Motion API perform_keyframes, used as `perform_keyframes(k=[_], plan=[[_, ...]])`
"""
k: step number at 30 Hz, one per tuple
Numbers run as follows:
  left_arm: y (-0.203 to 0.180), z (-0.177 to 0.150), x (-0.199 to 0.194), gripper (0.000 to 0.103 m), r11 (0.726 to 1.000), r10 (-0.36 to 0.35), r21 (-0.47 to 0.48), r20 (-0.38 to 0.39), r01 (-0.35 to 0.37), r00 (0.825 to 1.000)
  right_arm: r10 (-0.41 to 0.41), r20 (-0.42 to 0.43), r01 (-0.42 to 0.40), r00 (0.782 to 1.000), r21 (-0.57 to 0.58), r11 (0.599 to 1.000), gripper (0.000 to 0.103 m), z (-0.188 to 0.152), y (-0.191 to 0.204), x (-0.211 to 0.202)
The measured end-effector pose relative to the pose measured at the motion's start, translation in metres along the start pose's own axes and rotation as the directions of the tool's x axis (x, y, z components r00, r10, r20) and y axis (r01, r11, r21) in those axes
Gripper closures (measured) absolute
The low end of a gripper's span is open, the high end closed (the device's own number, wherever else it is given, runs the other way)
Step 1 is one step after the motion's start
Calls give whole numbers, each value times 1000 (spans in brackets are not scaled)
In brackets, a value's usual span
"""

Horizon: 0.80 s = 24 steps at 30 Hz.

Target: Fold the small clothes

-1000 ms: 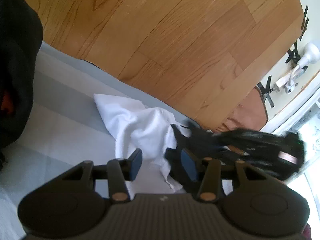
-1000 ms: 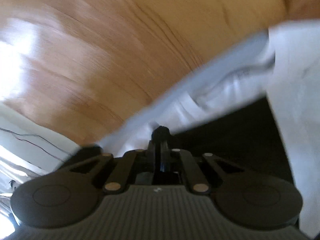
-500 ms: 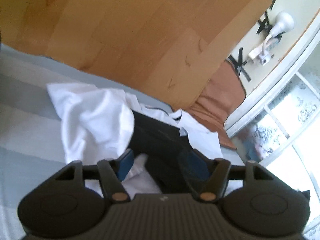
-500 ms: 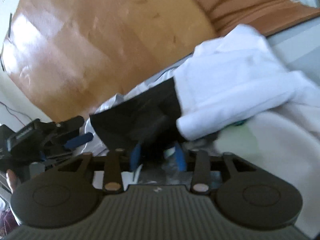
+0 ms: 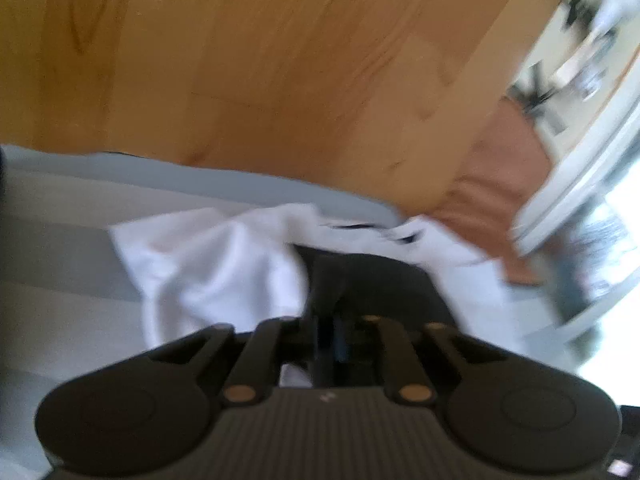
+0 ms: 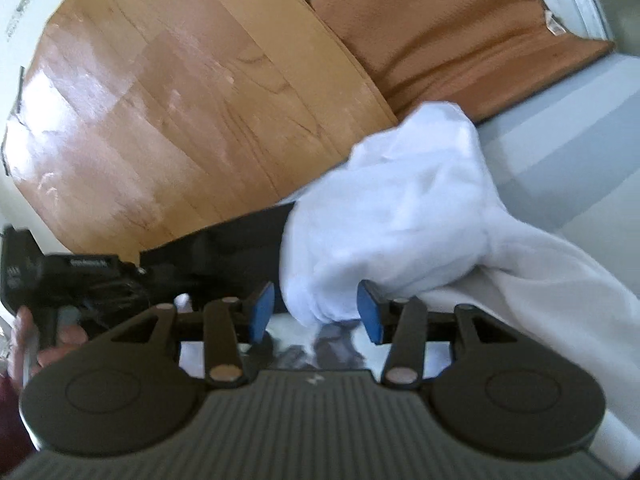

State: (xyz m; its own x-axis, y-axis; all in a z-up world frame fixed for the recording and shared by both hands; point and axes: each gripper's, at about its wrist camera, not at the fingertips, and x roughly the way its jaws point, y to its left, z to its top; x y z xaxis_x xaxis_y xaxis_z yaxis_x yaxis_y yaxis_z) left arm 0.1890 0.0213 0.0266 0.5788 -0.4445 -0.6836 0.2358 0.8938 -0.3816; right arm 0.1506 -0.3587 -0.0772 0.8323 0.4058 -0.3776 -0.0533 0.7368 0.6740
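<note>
Left gripper (image 5: 326,330): jaws drawn together on an edge of the small black fabric garment (image 5: 376,280); the view is blurred, so the bite itself is hard to read.
Black garment: it lies on the pale grey striped bed cover (image 5: 60,264), near the edge by the wooden plank floor (image 5: 280,60), partly under crumpled white cotton clothing (image 5: 216,264).
White clothing: heaped beside and over the dark piece; a fold of it (image 6: 400,216) bulges between the right tool's blue pads (image 6: 262,310).
Right gripper (image 6: 316,312): jaws wide apart, holding nothing, with white cloth just ahead of the pads.
Step in hand: likely freeing the dark garment from the pile for folding.
Doing it well: a pinch near a corner, a low steady draw across the cover and a clear right-hand grip on a second corner should stop the white pieces dragging along.
</note>
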Motion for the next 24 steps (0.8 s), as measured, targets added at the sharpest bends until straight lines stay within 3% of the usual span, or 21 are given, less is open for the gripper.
perform_keyframes(k=[2, 4, 6, 9, 13, 15, 17, 18, 20, 22, 24], plan=[[-9, -7, 11, 71, 988, 132, 85, -23, -129, 991, 17, 19, -17, 1000, 0, 1000, 54, 2, 0, -3], [-12, -16, 14, 63, 976, 187, 119, -27, -183, 982, 29, 13, -30, 999, 17, 999, 54, 2, -2, -4], [-7, -23, 2, 62, 986, 146, 80, -15, -144, 989, 43, 29, -44, 999, 24, 999, 54, 5, -4, -11], [5, -38, -34, 53, 993, 110, 46, 43, -112, 993, 21, 85, -22, 996, 12, 1000, 54, 17, -9, -28], [19, -69, -77, 51, 996, 87, 18, 58, -88, 995, -138, 151, 143, 979, -24, 989, 53, 43, -22, -46], [26, -91, -95, 51, 997, 75, 6, 51, -75, 996, -195, 118, 206, 974, -90, 974, 44, 54, -26, -39], [26, -108, -105, 51, 998, 68, -4, 42, -68, 997, -214, 14, 213, 977, -151, 965, 45, 60, -28, -21], [25, -119, -111, 51, 998, 61, -5, 34, -60, 998, -202, -40, 193, 978, -178, 965, 53, 59, -29, -11], [20, -134, -117, 51, 998, 58, 2, 20, -58, 998, -194, -92, 169, 977, -229, 959, 89, 55, -29, 0], [15, -154, -125, 53, 998, 66, 20, 13, -66, 998, -243, -14, 232, 970, -259, 938, 90, 54, -27, -4], [10, -172, -132, 53, 997, 71, 33, -1, -71, 997, -294, 36, 295, 955, -198, 935, 89, 54, -39, -6]])
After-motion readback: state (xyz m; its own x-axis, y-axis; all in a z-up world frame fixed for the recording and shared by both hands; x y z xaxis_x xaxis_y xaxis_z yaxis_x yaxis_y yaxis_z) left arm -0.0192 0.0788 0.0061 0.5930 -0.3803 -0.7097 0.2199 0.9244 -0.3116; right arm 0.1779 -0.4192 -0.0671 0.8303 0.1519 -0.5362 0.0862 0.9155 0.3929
